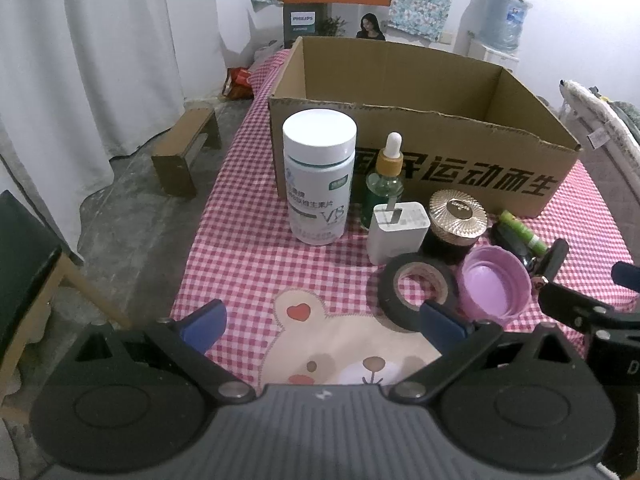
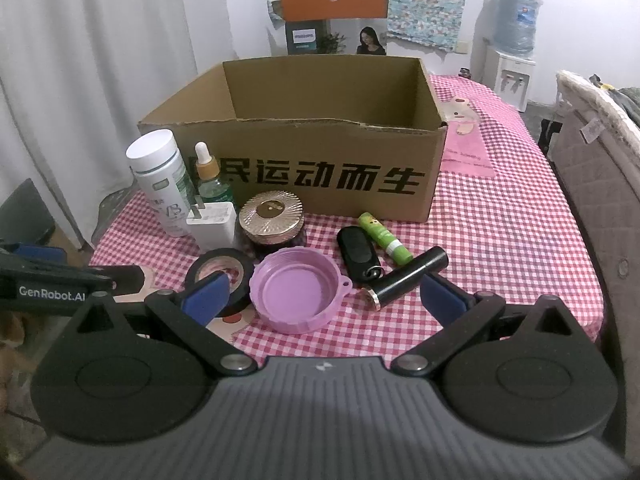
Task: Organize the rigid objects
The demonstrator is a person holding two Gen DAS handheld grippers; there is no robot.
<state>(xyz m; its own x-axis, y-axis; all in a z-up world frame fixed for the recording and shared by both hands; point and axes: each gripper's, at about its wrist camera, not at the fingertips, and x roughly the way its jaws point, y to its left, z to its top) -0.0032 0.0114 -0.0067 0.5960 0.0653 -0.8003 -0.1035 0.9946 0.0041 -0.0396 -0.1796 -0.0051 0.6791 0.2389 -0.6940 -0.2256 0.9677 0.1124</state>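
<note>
Both sets of fingers, on my left gripper (image 1: 322, 322) and right gripper (image 2: 325, 298), stand spread wide and hold nothing above the checked surface (image 2: 500, 248). Across mid-frame in the right wrist view cluster a white bottle (image 2: 162, 182), dropper bottle (image 2: 208, 178), charger (image 2: 212, 226), gold-lidded jar (image 2: 272, 220), tape roll (image 2: 220, 270), purple lid (image 2: 298, 294), black fob (image 2: 357, 254), green stick (image 2: 385, 237) and black tube (image 2: 410, 277), before an open cardboard box (image 2: 320, 172).

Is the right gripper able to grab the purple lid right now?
Probably yes. The right gripper is open and the purple lid lies right between its fingers, with nothing on top. The tape and black tube sit close beside it, though.
</note>
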